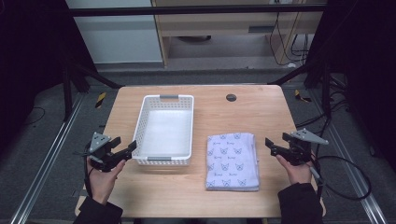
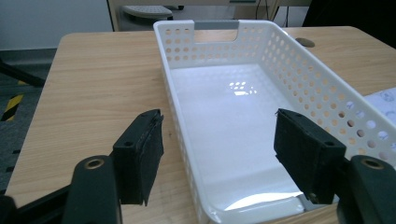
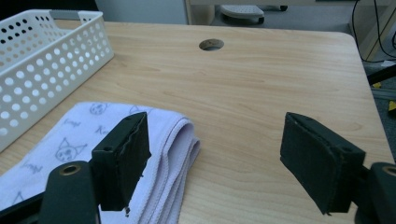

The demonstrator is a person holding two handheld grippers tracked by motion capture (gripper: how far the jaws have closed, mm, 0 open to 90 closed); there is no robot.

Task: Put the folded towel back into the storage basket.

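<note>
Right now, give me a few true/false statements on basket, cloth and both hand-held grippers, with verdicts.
1. The basket is empty. True.
2. The cloth lies inside the basket. False: it lies folded on the table, to the basket's right.
3. The left hand-held gripper is open. True.
4. The right hand-held gripper is shut on the cloth. False: its jaws are open, holding nothing.
5. The cloth is plain white. False: it is pale lilac with small printed cat faces.

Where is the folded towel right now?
In the high view the folded towel lies flat on the table's front right part, just right of the white basket, with the right gripper beside its right edge.
</note>
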